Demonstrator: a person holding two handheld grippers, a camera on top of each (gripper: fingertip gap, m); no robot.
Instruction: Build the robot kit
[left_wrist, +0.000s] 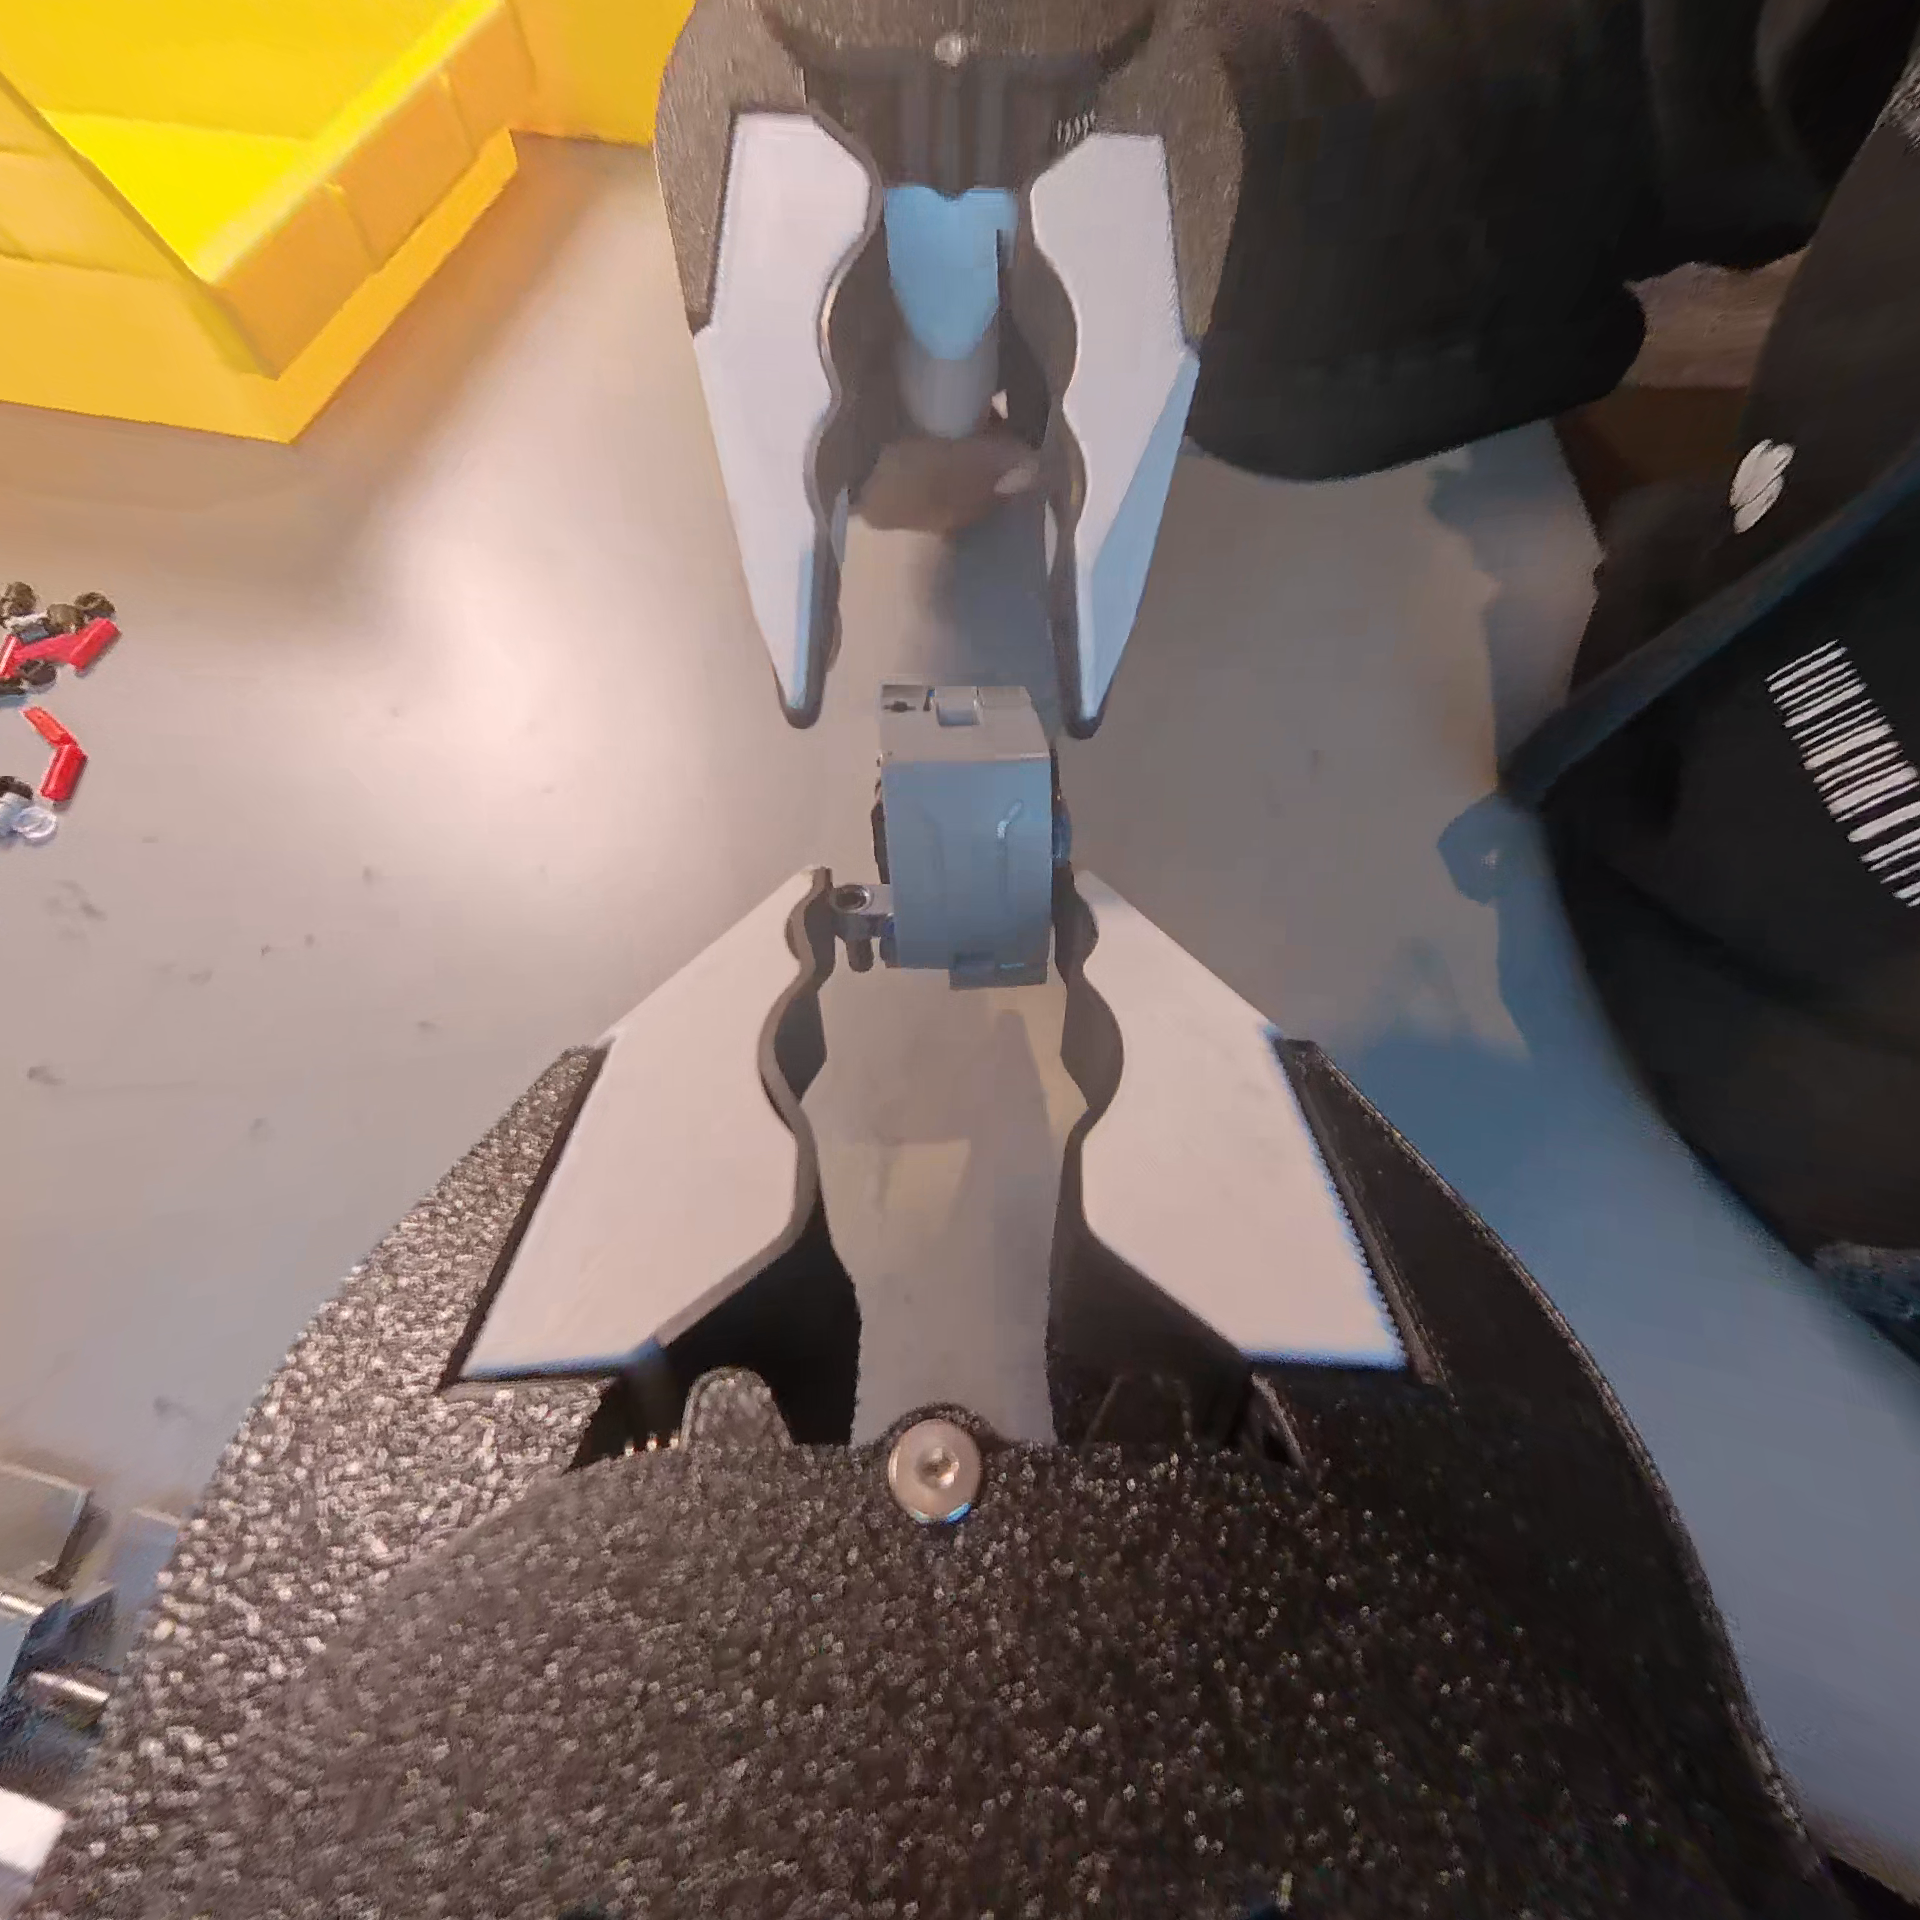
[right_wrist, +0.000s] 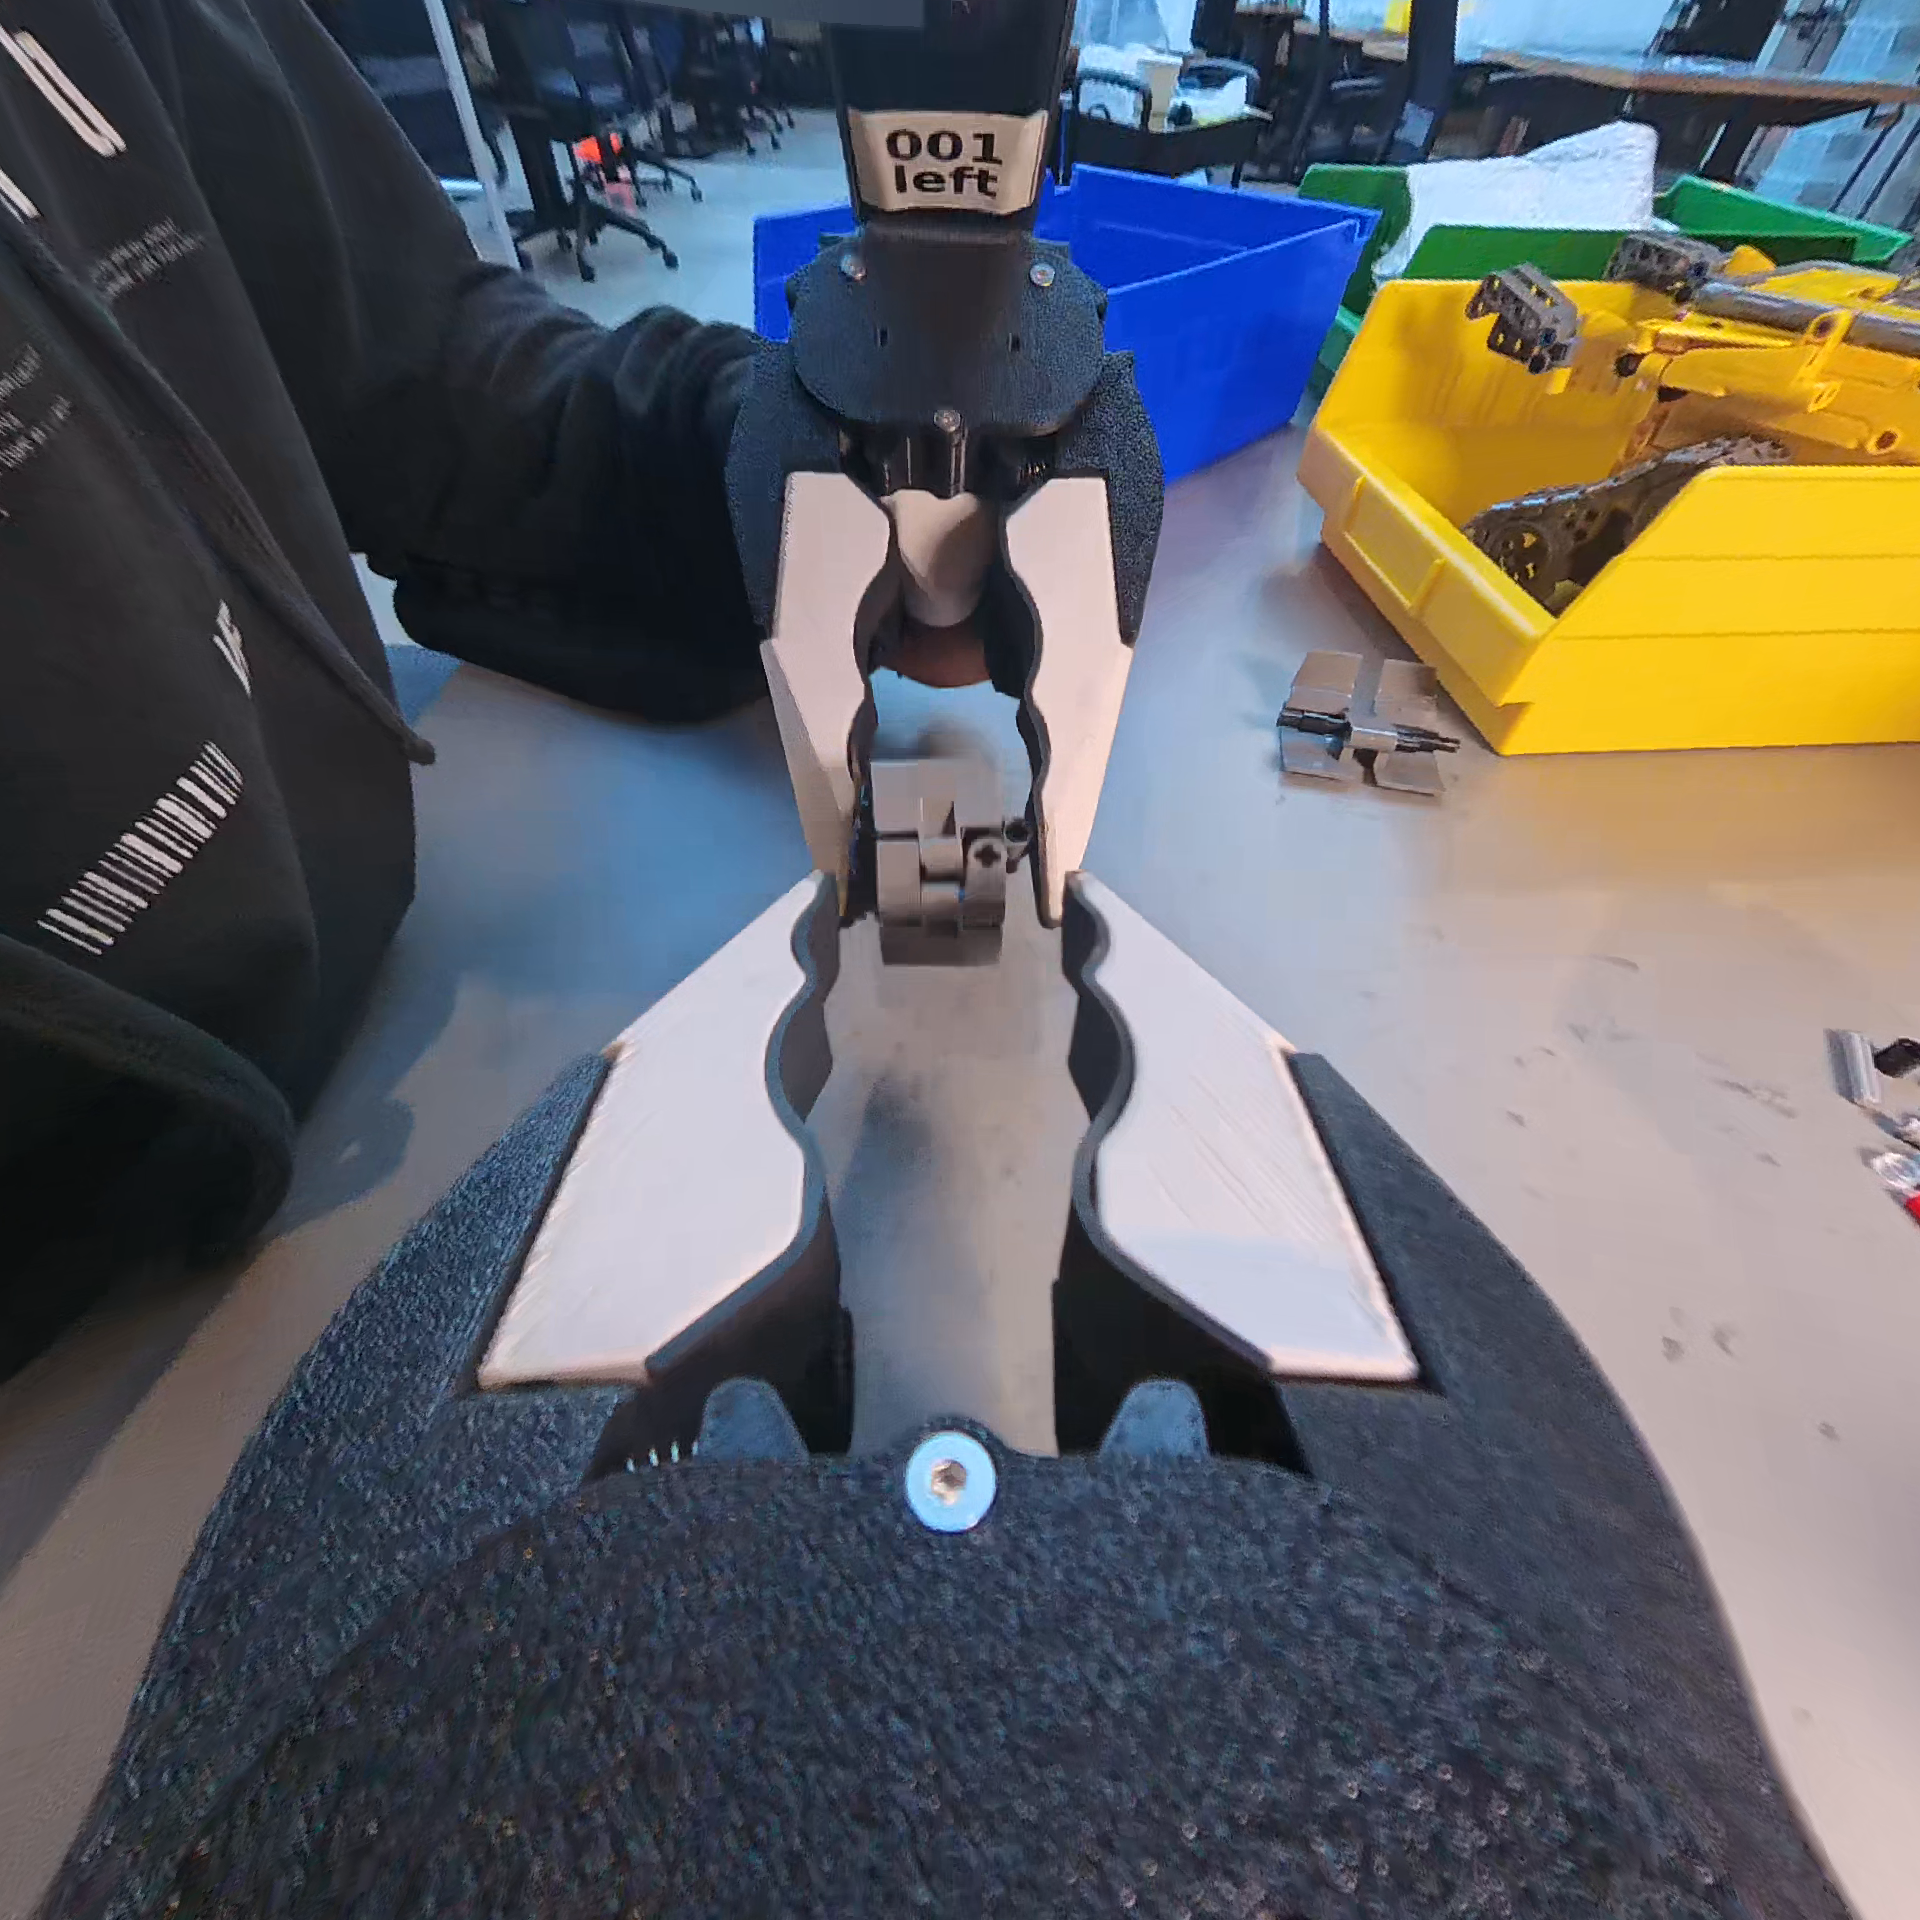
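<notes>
grey block assembly: small boxy piece of grey building bricks with a black pin and bushing at one side, held up off the grey tabletop, dead centre between the two grippers
left gripper: fingers narrowed on the grey block assembly, tips pressing both its sides; pale finger faces, rough black shell behind
right gripper: fingers part-way apart, tips just beside the near end of the assembly; contact cannot be told, since the gap looks a little wider than the piece
far left, left wrist view: yellow bin at the top corner; small red and black parts scattered below it near the table edge; grey metal-look bits at the lower corner
centre, left wrist view: right gripper seen from the front, pointing back at the camera, tips either side of the block's far end
right, left wrist view: black sweatshirt with white striped print, close against the table
left, right wrist view: same black sweatshirt and sleeve reaching to the left gripper
right, right wrist view: blue bin, green bin, yellow bin holding yellow and black brick parts and tracks; loose grey brick cluster on the table just before it; tiny parts at the far edge
</notes>
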